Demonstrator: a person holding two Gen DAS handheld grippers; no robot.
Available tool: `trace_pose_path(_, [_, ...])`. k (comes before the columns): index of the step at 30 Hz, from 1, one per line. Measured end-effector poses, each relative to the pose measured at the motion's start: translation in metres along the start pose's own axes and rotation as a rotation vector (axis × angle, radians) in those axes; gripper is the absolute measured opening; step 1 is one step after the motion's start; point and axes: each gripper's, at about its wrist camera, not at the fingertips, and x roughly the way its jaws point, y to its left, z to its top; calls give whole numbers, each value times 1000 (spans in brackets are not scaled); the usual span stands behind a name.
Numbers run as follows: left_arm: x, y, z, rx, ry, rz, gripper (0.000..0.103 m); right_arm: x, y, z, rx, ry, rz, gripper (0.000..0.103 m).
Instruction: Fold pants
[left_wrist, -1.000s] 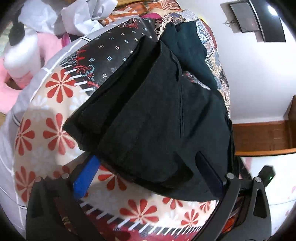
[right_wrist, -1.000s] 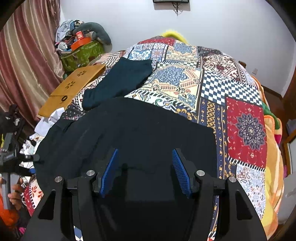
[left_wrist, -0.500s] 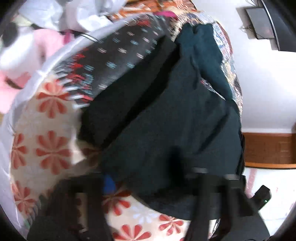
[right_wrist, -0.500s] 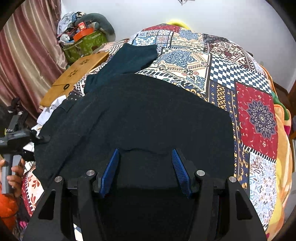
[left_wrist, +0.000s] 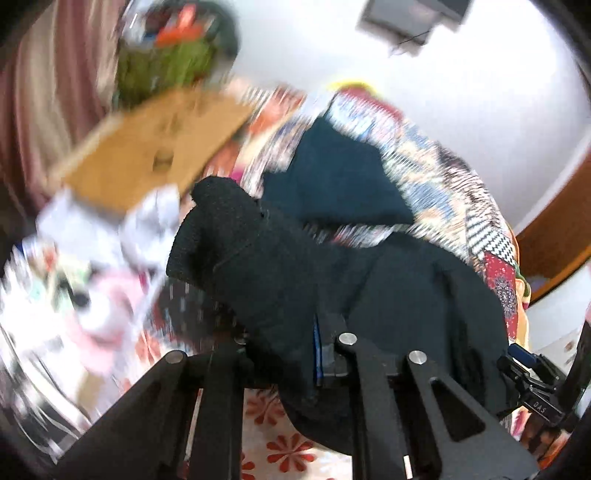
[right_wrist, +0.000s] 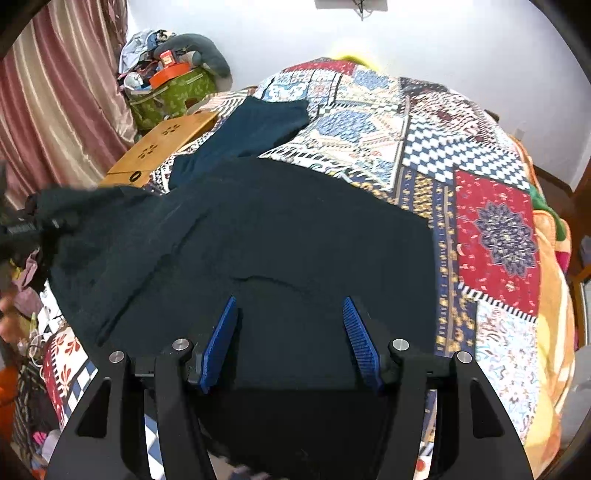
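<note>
Black pants (right_wrist: 258, 240) spread across the middle of the right wrist view, lying on a patchwork quilt (right_wrist: 491, 236) that fills the right and top of that frame. Left gripper (left_wrist: 291, 347) closing, its jaws already narrow and clamped on a bunched edge of the pants, which rises above the fingers toward the center of the blurred left wrist view. Same lifted edge visible at the left edge of the right wrist view. Right gripper (right_wrist: 291, 343) at bottom center, jaws half spread, blue pads (right_wrist: 221, 343) hovering over the near part of the pants with no cloth pinched between them. Dark teal garment (right_wrist: 255, 129) beyond the pants, upper center-left. Wooden board (right_wrist: 162, 144) at upper left.
</note>
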Motion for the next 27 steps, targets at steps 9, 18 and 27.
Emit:
trace_pose_path(9, [-56, -105, 42, 242, -229, -78, 13, -29, -30, -11, 56, -64, -17, 56])
trace_pose_path(18, [-49, -211, 39, 401, -194, -264, 13, -57, -66, -25, 111, -111, -60, 56])
trace_pose_path(27, [40, -280, -34, 545, 217, -466, 13, -69, -95, -43, 174, -104, -88, 56])
